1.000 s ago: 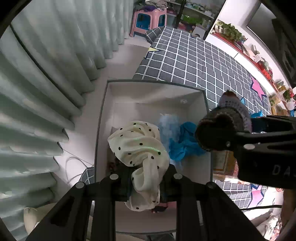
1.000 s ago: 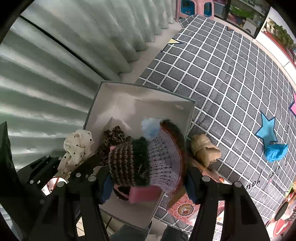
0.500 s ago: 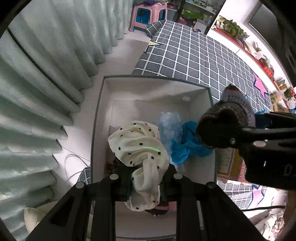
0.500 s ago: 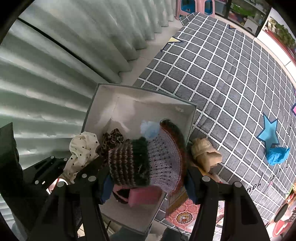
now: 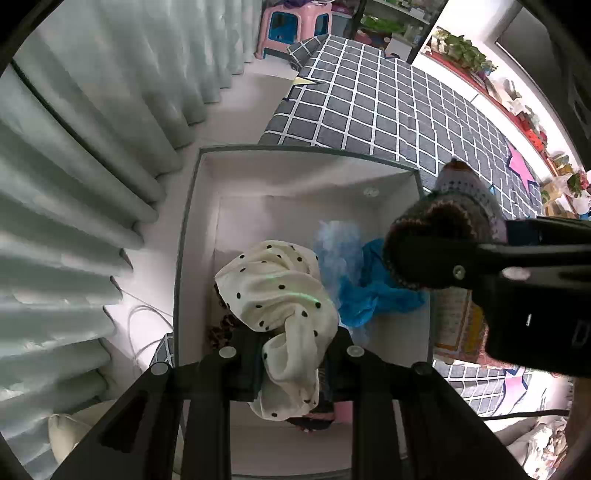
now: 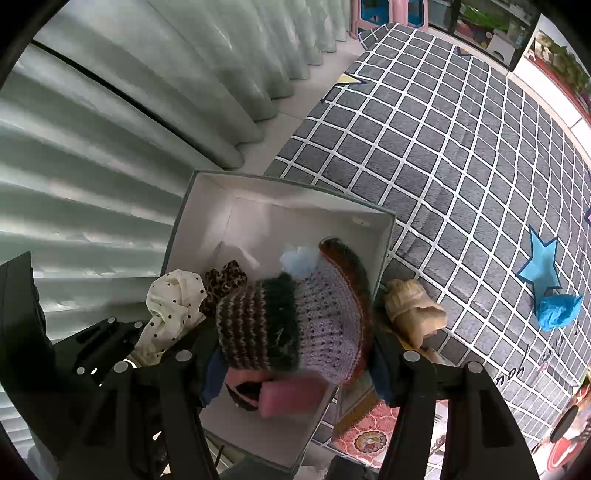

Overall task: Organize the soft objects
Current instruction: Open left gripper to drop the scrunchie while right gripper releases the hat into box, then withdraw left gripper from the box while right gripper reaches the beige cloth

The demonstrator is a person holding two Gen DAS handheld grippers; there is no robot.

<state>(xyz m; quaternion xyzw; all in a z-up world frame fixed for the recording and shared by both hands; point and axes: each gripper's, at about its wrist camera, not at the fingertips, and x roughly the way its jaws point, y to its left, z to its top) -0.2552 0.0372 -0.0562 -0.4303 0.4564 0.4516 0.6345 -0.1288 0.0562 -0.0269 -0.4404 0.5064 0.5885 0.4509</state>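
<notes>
My left gripper (image 5: 291, 354) is shut on a cream cloth with black dots (image 5: 277, 291) and holds it over the open grey box (image 5: 295, 151). The cloth also shows in the right wrist view (image 6: 170, 310). My right gripper (image 6: 295, 354) is shut on a striped knitted hat (image 6: 295, 325), held above the box's right side (image 6: 384, 251); the hat shows at the right in the left wrist view (image 5: 443, 236). Inside the box lie a blue cloth (image 5: 373, 291), a pale blue fluffy piece (image 5: 340, 243), a leopard-print piece (image 6: 225, 280) and a pink item (image 6: 291, 397).
The box stands at the edge of a grey checked mat (image 6: 443, 147), next to pale curtains (image 5: 92, 147). A beige soft toy (image 6: 410, 310) and a blue cloth (image 6: 557, 310) lie on the mat. A pink stool (image 5: 291, 26) and shelves are at the far end.
Both grippers have lifted slightly and the box sits a little lower in both views. Both keep their hold on the dotted cloth and the hat.
</notes>
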